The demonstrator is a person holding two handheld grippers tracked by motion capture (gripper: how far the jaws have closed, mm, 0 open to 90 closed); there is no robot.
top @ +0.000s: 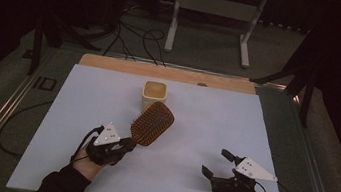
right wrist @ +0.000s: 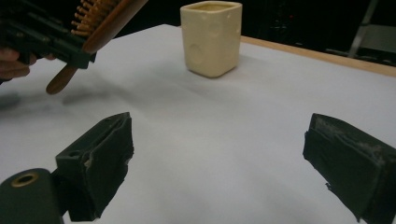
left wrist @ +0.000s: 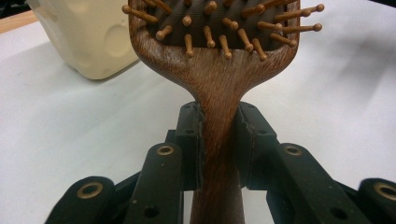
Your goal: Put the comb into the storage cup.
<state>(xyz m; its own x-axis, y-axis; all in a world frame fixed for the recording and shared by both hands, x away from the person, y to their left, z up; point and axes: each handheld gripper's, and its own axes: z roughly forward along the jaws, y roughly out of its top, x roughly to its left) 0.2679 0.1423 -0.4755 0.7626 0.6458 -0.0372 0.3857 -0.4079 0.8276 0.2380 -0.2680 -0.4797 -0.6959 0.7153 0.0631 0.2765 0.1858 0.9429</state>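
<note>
So from up high, the left tongs [top: 124, 144] are clamping the brush [top: 152, 123] by its handle, holding it tilted over the counter [top: 204, 131] just in front of the cup [top: 154, 94], probably lining up to drop it in. Left gripper view: jaws are pinching the neck, bristles facing the camera. Right gripper view: right tongs [right wrist: 219, 163] are gaping wide, idling, holding nothing. I'm not seeing any readable writing.

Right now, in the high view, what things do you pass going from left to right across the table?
left gripper → hairbrush → right gripper. The cream cup overlaps the brush, so I skip it.
</note>
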